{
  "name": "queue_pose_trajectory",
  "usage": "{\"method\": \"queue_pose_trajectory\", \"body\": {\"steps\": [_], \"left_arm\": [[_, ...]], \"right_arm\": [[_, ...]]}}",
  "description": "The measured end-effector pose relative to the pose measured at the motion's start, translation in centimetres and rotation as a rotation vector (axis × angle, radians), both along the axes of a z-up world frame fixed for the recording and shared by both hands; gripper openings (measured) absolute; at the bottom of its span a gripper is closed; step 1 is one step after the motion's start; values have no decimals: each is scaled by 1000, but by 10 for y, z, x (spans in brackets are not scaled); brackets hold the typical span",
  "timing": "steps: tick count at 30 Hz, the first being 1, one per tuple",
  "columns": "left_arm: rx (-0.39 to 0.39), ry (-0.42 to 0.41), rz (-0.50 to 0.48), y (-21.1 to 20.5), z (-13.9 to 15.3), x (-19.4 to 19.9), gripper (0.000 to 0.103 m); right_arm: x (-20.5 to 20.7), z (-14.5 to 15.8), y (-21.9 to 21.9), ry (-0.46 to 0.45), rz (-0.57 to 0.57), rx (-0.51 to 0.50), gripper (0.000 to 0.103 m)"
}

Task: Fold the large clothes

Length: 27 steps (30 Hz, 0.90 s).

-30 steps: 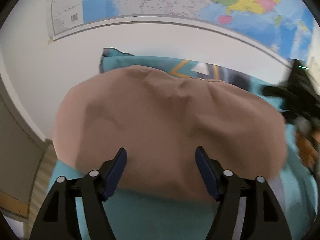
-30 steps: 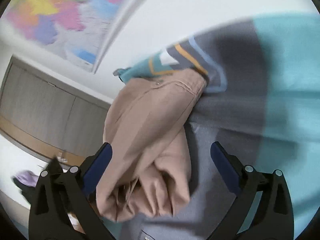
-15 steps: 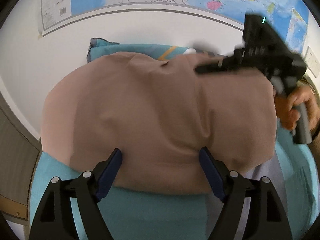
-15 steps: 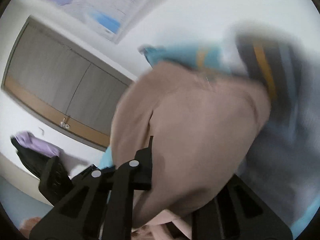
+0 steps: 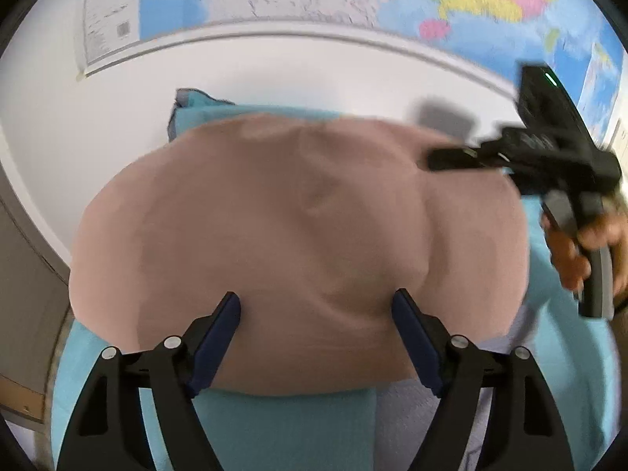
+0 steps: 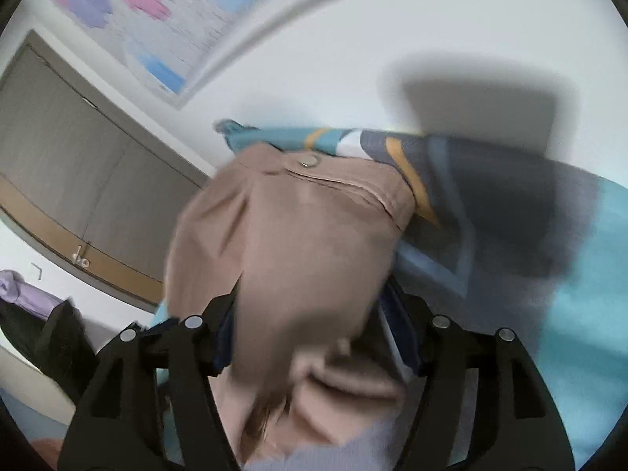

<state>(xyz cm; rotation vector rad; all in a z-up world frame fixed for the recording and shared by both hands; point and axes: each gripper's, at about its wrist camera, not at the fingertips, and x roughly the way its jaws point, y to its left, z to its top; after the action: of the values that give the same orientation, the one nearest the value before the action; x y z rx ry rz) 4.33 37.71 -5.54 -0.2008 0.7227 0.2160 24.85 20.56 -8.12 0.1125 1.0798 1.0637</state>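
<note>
Behind everything hung a big map [image 5: 353,11] on a white wall. Tan clothes [image 5: 298,251] lay on a teal bedspread [image 5: 282,428]. Left gripper [image 5: 316,337] stood open over their near edge. Right gripper [image 6: 310,337] had just been opening, cloth bunched between its jaws, grip unclear

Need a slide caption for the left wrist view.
Open left gripper over tan garment on blue bedspread; right gripper at far edge.

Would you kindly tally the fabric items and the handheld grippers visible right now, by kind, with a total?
Tan garment: 1
Teal patterned cloth beneath it: 1
Lilac cloth, far left of the right wrist view: 1
Handheld grippers: 2, left gripper and right gripper
Total: 5
</note>
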Motion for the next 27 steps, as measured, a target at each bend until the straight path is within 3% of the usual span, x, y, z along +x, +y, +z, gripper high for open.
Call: {"method": "queue_pose_trajectory", "body": {"steps": [3, 5, 8, 9, 11, 13, 14, 15, 17, 19, 26, 27], "left_arm": [[34, -26, -18, -3, 9, -6, 76], [50, -23, -50, -9, 10, -2, 76], [40, 4, -93, -17, 3, 11, 76], [42, 8, -94, -19, 0, 12, 76], [46, 19, -102, -27, -3, 13, 76], [43, 15, -101, -26, -1, 12, 76], [33, 5, -100, -24, 2, 8, 76], [30, -7, -92, -22, 5, 3, 76], [42, -14, -63, -16, 9, -4, 77], [41, -26, -42, -9, 11, -7, 78], [46, -17, 18, 5, 10, -4, 78], [51, -13, 16, 3, 10, -2, 78]], "right_arm": [[-28, 19, -31, -95, -15, 30, 67], [-51, 35, -41, -168, -6, 51, 61], [-86, 54, -33, -261, 38, 120, 58], [-92, 55, -27, -281, 74, 118, 56], [-102, 38, 4, -350, 114, 16, 55], [-103, 9, 15, -355, 124, -95, 49], [-94, -12, 17, -327, 89, -167, 52], [-83, -32, 14, -238, 80, -171, 51], [-77, -36, -1, -185, 29, -93, 51], [-79, -28, -4, -204, 7, -110, 53], [-117, 33, 17, -513, -1, -42, 53], [-114, 35, 26, -509, 17, -30, 53]]}}
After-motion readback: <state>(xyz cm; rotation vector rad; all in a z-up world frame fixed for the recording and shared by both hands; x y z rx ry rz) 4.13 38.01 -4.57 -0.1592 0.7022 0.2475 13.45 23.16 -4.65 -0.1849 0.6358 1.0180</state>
